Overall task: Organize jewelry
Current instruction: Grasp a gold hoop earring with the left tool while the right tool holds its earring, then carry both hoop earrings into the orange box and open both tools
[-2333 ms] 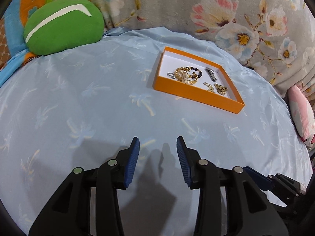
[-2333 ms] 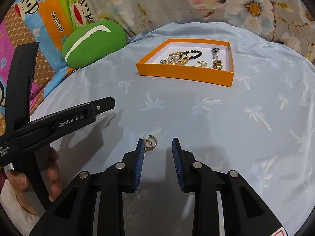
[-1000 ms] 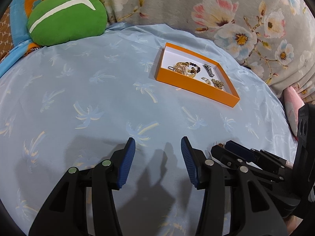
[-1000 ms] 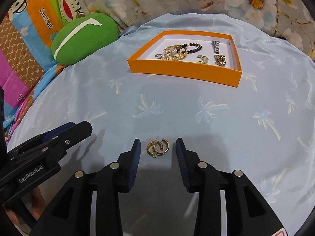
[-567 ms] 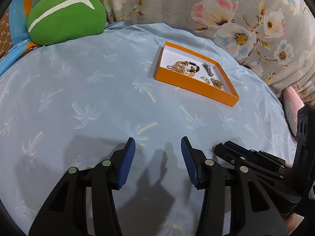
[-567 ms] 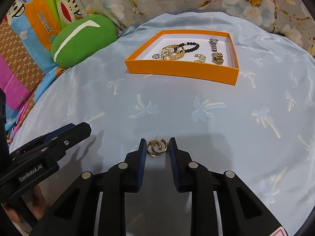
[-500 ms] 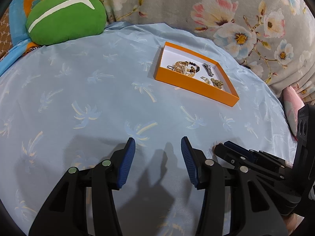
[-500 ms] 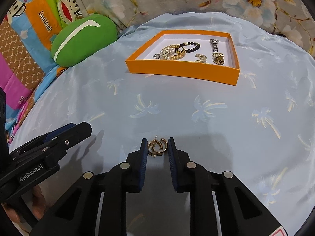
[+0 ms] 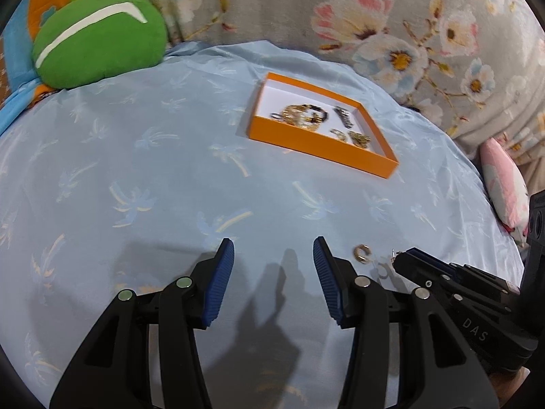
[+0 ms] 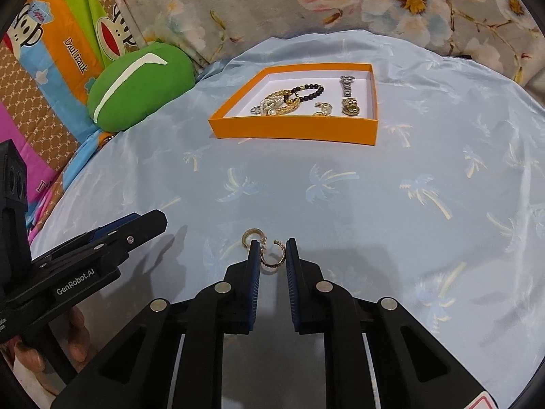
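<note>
The pair of gold hoop earrings that sat together between the pads of the right gripper (image 10: pixel 271 254) half a second ago has come apart: as the jaws narrowed, one hoop earring (image 10: pixel 272 255) stayed inside the gap at lower centre of the right wrist view, while the other hoop (image 10: pixel 249 236) now lies just outside the left pad on the blue palm-print bedsheet (image 10: pixel 374 204). The right gripper is nearly closed around the first earring, the pads about touching it, though whether it is truly pinched or only fenced in cannot be told. The left gripper (image 9: pixel 273 262) stays wide open with nothing in it, hovering low beside its partner. The orange tray (image 10: pixel 293 127), in the upper middle of the frame and well apart, already holds bracelets, a watch piece and small gold items. This probably means the earrings will need two separate trips rather than one carry.
</note>
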### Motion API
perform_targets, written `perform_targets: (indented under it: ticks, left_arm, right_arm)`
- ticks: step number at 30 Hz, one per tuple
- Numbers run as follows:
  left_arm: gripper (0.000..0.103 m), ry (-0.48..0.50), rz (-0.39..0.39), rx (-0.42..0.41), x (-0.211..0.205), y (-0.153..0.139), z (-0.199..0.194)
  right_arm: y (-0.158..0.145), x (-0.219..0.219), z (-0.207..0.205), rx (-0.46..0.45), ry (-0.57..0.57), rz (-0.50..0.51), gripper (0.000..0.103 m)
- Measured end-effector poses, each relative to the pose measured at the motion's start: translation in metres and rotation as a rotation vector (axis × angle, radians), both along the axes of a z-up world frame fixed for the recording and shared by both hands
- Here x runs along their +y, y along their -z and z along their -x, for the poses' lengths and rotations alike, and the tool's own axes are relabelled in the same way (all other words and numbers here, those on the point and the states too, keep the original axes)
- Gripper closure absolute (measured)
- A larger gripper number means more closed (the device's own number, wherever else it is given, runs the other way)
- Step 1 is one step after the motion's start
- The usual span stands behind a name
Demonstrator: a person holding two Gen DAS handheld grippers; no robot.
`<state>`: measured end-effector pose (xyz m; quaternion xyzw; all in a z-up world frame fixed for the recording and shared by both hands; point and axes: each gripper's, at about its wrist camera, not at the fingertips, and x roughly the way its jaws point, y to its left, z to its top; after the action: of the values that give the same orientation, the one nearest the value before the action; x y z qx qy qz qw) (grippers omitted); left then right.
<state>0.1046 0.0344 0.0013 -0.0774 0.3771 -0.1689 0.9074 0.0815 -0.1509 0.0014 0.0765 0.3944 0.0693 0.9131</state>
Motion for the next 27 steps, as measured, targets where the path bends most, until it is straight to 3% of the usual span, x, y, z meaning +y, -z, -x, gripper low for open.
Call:
perform_targets:
  ticks: [6,12,14,16,17,27]
  left_arm:
    - [0.056,0.120,-0.055,0.010,-0.047,-0.001,-0.002]
    - [0.059,0.171,-0.147,0.036,-0.090,0.007,-0.012]
    - [0.064,0.172,-0.165,0.034,-0.095,0.008,-0.013]
    - [0.079,0.179,-0.190,0.023,-0.098,0.009,-0.012]
    - [0.082,0.179,-0.201,0.018,-0.098,0.009,-0.012]
    - [0.085,0.169,-0.156,0.014,-0.089,0.003,-0.012]
  right_arm:
    - [0.004,-0.025,0.016,0.022,0.064,-0.010,0.089]
    - [0.004,-0.039,0.022,0.020,0.097,-0.021,0.089]
    - [0.004,-0.041,0.023,0.018,0.100,-0.028,0.089]
    - [0.005,-0.043,0.022,0.019,0.104,-0.033,0.089]
    - [0.006,-0.043,0.022,0.020,0.105,-0.036,0.089]
    - [0.004,-0.041,0.015,0.013,0.097,-0.042,0.089]
